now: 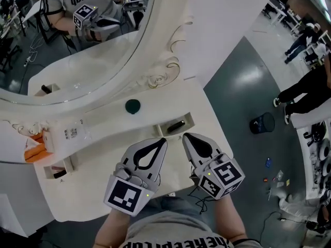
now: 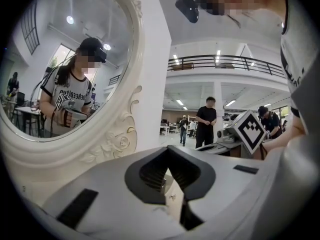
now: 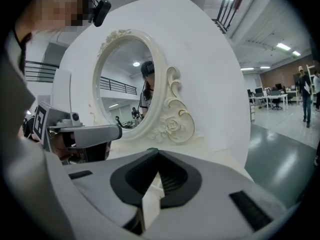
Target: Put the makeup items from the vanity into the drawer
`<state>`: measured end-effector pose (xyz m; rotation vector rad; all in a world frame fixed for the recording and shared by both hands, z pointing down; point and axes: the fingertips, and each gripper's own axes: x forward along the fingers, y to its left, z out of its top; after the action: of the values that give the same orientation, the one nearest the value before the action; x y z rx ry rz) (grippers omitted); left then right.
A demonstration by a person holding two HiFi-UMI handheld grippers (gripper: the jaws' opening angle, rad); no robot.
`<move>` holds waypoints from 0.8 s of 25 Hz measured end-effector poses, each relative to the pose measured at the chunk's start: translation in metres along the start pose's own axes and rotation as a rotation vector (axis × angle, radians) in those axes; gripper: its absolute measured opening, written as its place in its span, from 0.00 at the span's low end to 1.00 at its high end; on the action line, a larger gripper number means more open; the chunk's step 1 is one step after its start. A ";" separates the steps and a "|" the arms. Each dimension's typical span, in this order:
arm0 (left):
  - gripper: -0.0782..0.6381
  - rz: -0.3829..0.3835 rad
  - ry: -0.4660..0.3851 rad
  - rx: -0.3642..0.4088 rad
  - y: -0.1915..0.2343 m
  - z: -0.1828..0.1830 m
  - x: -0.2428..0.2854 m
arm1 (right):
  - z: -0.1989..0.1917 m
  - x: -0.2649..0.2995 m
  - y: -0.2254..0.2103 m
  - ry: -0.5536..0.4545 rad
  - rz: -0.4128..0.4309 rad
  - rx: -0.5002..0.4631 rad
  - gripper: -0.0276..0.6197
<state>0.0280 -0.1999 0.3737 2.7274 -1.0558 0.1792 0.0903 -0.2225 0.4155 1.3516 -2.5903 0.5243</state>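
A white vanity (image 1: 103, 154) with an oval mirror (image 1: 72, 50) lies below me. On its top stands a dark green round item (image 1: 132, 106). A small drawer (image 1: 188, 119) at the right stands open with a black makeup item (image 1: 176, 125) in it. A second small drawer (image 1: 70, 164) at the left is open too and holds a black item (image 1: 59, 173). My left gripper (image 1: 164, 139) and right gripper (image 1: 184, 136) hover side by side just in front of the right drawer. Both are shut with nothing between their jaws, as the left gripper (image 2: 167, 148) and right gripper (image 3: 157, 150) views show.
Orange packets (image 1: 35, 150) and a clear wrapped item (image 1: 75, 130) lie at the vanity's left end. The mirror's carved frame (image 1: 164, 71) rises behind the top. A dark bin (image 1: 262, 123) stands on the grey floor to the right, where people (image 1: 305, 92) are standing.
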 end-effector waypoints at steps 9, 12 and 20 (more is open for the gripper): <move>0.13 -0.042 -0.011 0.032 -0.030 0.008 0.004 | 0.027 -0.035 0.018 -0.093 0.028 -0.038 0.06; 0.13 -0.062 -0.015 0.044 -0.041 0.011 0.005 | 0.034 -0.049 0.022 -0.121 0.027 -0.051 0.06; 0.13 -0.116 -0.023 0.077 -0.074 0.018 0.009 | 0.045 -0.085 0.030 -0.183 0.015 -0.068 0.06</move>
<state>0.0850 -0.1569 0.3468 2.8563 -0.9111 0.1729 0.1144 -0.1598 0.3408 1.4207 -2.7361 0.3257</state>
